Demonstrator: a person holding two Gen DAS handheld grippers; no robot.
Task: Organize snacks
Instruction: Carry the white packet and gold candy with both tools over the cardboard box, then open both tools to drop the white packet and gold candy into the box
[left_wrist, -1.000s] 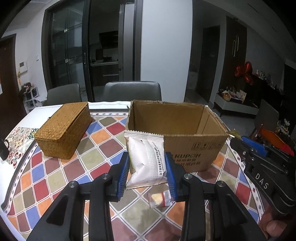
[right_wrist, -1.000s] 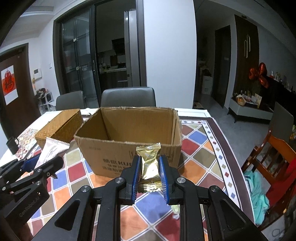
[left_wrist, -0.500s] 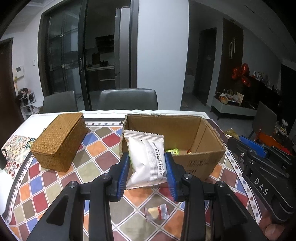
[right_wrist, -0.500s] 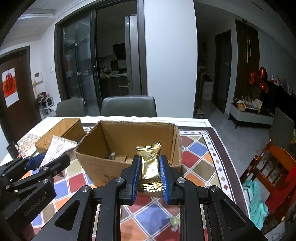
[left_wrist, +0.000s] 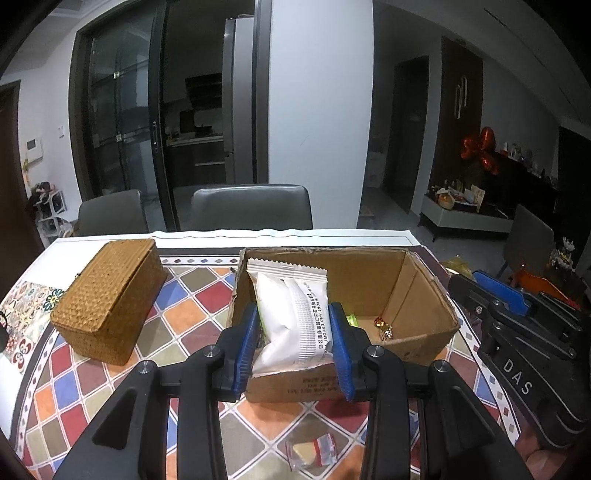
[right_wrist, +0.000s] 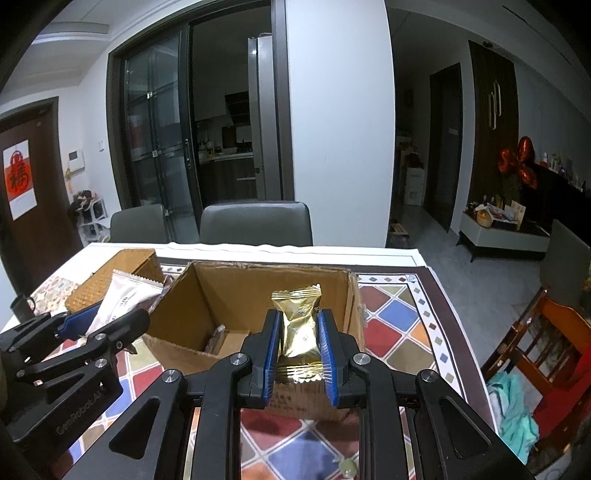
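Note:
My left gripper (left_wrist: 293, 325) is shut on a white snack packet (left_wrist: 291, 314) and holds it above the near left rim of the open cardboard box (left_wrist: 417, 291). My right gripper (right_wrist: 297, 332) is shut on a gold snack packet (right_wrist: 298, 325) and holds it above the near right part of the same box (right_wrist: 236, 288). Small wrapped sweets (left_wrist: 384, 328) lie on the box floor. The left gripper with its white packet (right_wrist: 122, 302) also shows at the left of the right wrist view.
A closed woven basket (left_wrist: 107, 299) stands left of the box on the checkered tablecloth. A small clear-wrapped snack (left_wrist: 312, 448) lies on the table in front of the box. A small candy (right_wrist: 347, 467) lies near the front edge. Grey chairs (left_wrist: 251, 206) stand behind the table.
Both grippers have risen and moved forward with their packets, from in front of the box to above its near rim. The box's inside has come into view.

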